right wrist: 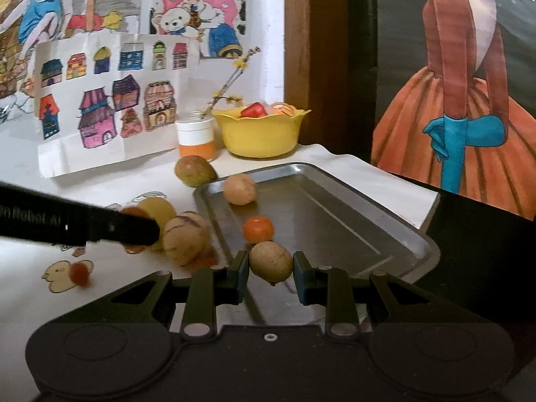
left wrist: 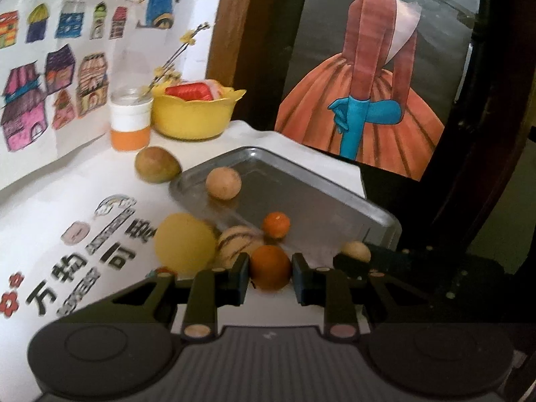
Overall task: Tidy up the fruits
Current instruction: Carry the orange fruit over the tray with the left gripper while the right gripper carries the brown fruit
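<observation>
My left gripper [left wrist: 270, 276] is shut on an orange [left wrist: 270, 267] on the white cloth, just left of the metal tray [left wrist: 318, 207]. A yellow round fruit [left wrist: 185, 243] and a striped melon [left wrist: 234, 244] lie close behind the orange. My right gripper [right wrist: 271, 268] is shut on a tan oval fruit [right wrist: 271, 261] over the tray's [right wrist: 335, 221] near left corner. In the tray lie a tan round fruit [right wrist: 239, 189] and a small tangerine [right wrist: 258, 229]. A green-brown mango [right wrist: 195, 171] rests against the tray's far corner.
At the back stand a yellow bowl [right wrist: 261, 140] with red and orange pieces and a white-and-orange jar [right wrist: 196, 137] holding a twig. Drawings lean on the wall behind. A small blurred orange thing [right wrist: 80, 273] lies on the cloth at the left. The table drops off right of the tray.
</observation>
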The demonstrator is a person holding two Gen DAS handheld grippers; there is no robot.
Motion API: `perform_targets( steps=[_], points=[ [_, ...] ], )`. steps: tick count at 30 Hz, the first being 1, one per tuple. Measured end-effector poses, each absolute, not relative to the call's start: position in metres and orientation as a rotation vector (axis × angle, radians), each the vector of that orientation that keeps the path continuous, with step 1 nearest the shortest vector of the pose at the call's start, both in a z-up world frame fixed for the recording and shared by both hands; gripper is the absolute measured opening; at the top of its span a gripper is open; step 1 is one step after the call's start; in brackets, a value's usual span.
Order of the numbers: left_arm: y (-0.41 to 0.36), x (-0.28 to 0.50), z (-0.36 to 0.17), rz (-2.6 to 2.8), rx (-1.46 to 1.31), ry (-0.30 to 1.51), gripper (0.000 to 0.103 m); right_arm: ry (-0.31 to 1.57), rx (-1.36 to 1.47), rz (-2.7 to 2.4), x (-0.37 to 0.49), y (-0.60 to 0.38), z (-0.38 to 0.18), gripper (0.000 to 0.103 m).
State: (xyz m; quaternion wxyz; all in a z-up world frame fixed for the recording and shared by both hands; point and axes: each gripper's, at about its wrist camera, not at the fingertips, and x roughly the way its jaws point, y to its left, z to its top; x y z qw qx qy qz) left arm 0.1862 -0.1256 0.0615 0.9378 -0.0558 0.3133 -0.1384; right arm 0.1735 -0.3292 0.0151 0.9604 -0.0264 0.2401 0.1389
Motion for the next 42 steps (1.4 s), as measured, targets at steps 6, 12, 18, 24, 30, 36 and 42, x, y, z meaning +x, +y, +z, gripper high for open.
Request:
perform_targets(
  steps=[6, 12, 18, 24, 30, 36, 42],
  points=[
    [-0.143, 0.205, 0.060, -0.302, -0.105, 0.638, 0.029, 0.489, -0.043, 0.260, 0.184, -0.345, 0.007, 0.030],
    [-0.161, 0.219, 0.048, -0.320, -0.118, 0.661, 0.029, 0.491, -0.050, 0.243, 0.194, -0.356, -0.001, 0.030],
    [-0.170, 0.226, 0.036, -0.342, -0.132, 0.680, 0.029, 0.487, -0.046, 0.243, 0.202, -0.363, -0.007, 0.030],
    [-0.174, 0.230, 0.027, -0.367, -0.144, 0.694, 0.029, 0.493, -0.039, 0.255, 0.210, -0.364, -0.012, 0.030],
    [-0.176, 0.232, 0.017, -0.364, -0.157, 0.728, 0.029, 0.499, -0.044, 0.266, 0.212, -0.362, -0.015, 0.030],
    [-0.178, 0.232, 0.016, -0.353, -0.140, 0.730, 0.029, 0.505, -0.050, 0.267, 0.213, -0.360, -0.017, 0.030],
    [-0.178, 0.234, 0.016, -0.351, -0.139, 0.731, 0.030, 0.501, -0.051, 0.264, 0.212, -0.360, -0.017, 0.032]
  ],
)
